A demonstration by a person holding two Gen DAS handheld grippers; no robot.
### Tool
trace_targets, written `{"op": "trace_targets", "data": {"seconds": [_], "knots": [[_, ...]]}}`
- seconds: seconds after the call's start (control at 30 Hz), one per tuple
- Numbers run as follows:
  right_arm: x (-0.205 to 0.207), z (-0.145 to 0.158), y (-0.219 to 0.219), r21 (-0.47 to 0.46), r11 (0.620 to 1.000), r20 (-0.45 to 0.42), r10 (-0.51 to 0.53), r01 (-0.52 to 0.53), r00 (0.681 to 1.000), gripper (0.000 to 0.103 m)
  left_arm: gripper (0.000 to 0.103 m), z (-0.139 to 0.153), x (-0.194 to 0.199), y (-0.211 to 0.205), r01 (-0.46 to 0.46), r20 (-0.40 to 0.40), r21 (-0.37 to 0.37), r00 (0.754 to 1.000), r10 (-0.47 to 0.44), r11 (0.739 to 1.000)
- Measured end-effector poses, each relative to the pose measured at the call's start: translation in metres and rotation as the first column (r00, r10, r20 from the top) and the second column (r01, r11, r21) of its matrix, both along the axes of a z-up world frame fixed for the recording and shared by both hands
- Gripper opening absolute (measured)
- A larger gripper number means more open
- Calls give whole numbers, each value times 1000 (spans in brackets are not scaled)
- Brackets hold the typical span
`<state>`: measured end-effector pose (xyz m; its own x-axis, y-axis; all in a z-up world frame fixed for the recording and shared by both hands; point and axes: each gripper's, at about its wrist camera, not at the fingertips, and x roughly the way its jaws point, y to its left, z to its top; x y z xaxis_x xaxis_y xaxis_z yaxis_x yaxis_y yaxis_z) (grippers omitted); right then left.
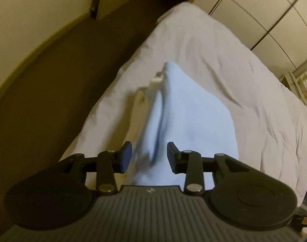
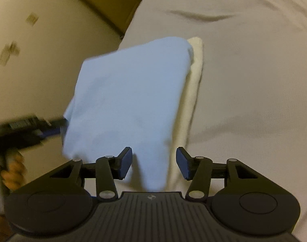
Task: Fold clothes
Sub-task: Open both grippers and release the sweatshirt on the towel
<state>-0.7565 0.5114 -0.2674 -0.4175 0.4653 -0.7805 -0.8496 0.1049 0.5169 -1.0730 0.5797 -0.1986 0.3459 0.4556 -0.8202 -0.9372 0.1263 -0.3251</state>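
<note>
Two open hand-held grippers [image 1: 149,157] [image 2: 154,162], blue garment [image 2: 129,92]

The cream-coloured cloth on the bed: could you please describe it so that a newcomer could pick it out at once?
Start from the big white-sheeted bed that fills the right wrist view. On it lies a light blue garment, and the cream cloth shows as a narrow strip along that garment's right edge. Its warmer cream tone sets it apart from the pale blue and from the greyer white sheet.
</note>
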Motion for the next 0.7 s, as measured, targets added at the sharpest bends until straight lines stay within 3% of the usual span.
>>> {"op": "trace_targets", "data": {"seconds": [0.07, 0.17, 0.3, 0.4, 0.53, 0.63, 0.7], "knots": [[-12, 4, -10, 10, 999, 70, 49, -49, 996, 46, 24, 7, 12, -19, 41, -76, 50, 996, -37, 998], [-26, 0, -16, 20, 994, 135, 101, -105, 986, 41, 24, -14, 26, -27, 80, -158, 24, 985, -75, 996], [-40, -8, -12, 2, 988, 180, 150, -153, 972, 41, 26, -36, 23, -16, 14, -203, -44, 979, -23, 999], [-37, 9, -21, 19, 985, 187, 162, -169, 969, 41, 26, -11, 22, -29, -20, -196, -1, 980, 19, 1000], [-28, 35, -44, 23, 985, 186, 163, -170, 969, 69, 26, 21, 28, -64, -73, -246, -1, 967, 71, 997], [-21, 51, -61, 17, 982, 171, 184, -189, 968, 88, 35, 40, 35, -98, -124, -230, -34, 967, 113, 992], [-17, 62, -69, 29, 976, 171, 208, -216, 963, 89, 38, 53, 45, -120, -145, -238, -33, 962, 133, 989]]}}
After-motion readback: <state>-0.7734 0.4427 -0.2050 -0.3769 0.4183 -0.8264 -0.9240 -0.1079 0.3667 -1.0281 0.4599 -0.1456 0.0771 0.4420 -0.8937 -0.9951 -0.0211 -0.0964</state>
